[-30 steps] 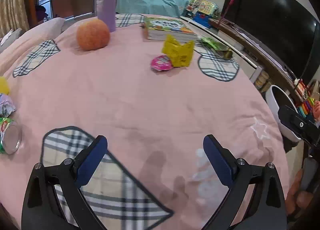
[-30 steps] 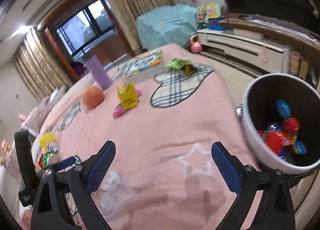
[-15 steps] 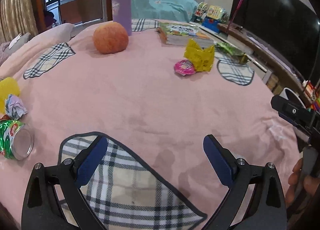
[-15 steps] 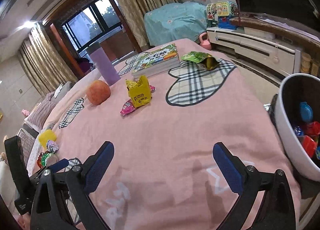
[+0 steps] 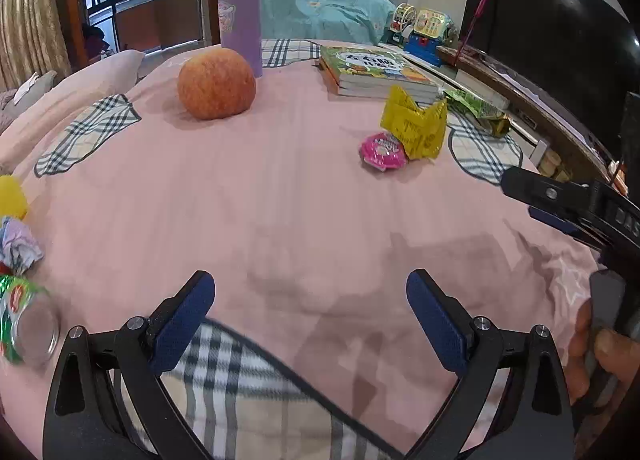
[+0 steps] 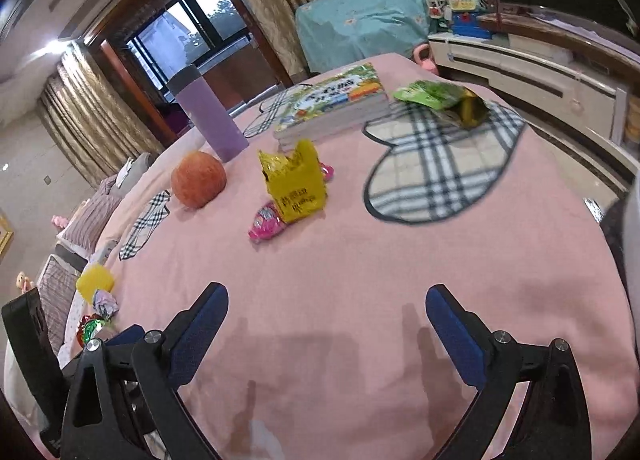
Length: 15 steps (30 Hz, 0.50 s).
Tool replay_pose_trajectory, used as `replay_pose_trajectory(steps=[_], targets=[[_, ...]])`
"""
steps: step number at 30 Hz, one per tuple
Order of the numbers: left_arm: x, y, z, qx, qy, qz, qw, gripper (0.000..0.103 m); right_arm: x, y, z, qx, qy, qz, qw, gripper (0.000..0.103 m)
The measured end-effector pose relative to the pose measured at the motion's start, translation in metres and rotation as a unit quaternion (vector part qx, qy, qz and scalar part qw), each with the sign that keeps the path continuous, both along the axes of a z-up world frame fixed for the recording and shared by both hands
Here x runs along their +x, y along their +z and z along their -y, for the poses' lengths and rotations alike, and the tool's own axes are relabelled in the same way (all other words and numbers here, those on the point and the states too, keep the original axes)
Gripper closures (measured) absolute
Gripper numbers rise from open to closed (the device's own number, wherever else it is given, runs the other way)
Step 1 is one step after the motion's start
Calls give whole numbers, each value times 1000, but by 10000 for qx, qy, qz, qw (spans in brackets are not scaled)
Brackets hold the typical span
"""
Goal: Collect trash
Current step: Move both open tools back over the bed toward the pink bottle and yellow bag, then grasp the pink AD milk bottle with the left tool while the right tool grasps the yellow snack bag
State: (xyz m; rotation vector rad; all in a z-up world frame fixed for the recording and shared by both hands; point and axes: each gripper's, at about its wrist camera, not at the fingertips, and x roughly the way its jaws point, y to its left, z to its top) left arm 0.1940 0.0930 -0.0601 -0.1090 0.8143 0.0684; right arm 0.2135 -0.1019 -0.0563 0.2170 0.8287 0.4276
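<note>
On the pink bedspread [image 5: 260, 196] lie a torn yellow packet [image 5: 416, 126] [image 6: 294, 184], a pink wrapper [image 5: 382, 151] [image 6: 266, 222] beside it, and a green snack bag [image 6: 444, 100] [image 5: 476, 108] further back. At the left edge are a crumpled paper wad [image 5: 18, 246] [image 6: 105, 302], a yellow scrap [image 5: 10, 196] [image 6: 95, 282] and a green foil can [image 5: 22, 320] [image 6: 91, 330]. My left gripper [image 5: 310, 310] is open and empty above the bedspread. My right gripper [image 6: 326, 322] is open and empty, well short of the yellow packet.
An orange fruit [image 5: 216, 86] [image 6: 199, 179], a purple tumbler [image 5: 239, 18] [image 6: 210, 116] and a stack of books [image 5: 372, 72] [image 6: 332, 106] stand at the far side. The white bin's rim [image 6: 632, 228] shows at the right edge. A TV cabinet [image 6: 532, 72] runs along the right.
Both grippers have moved forward over the bed toward the yellow packet and fruit. The right view has swung left, so the bin has slid almost out of frame. Both stay open.
</note>
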Motion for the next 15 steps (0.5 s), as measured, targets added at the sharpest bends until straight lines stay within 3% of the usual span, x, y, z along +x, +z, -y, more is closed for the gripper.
replay_pose_trajectory(steps=[5, 10, 13, 15], targets=[[15, 0, 0, 20, -62, -23, 10000, 4, 26, -1, -16, -219, 36, 15, 9998, 4], [32, 0, 1, -31, -196, -44, 9998, 4, 48, 2, -25, -75, 180, 63, 9998, 7], [43, 0, 3, -63, -290, -73, 9995, 4, 59, 3, -32, -64, 229, 73, 9997, 12], [49, 1, 4, -64, -351, -67, 9993, 4, 68, 2, -36, -70, 258, 37, 9996, 22]])
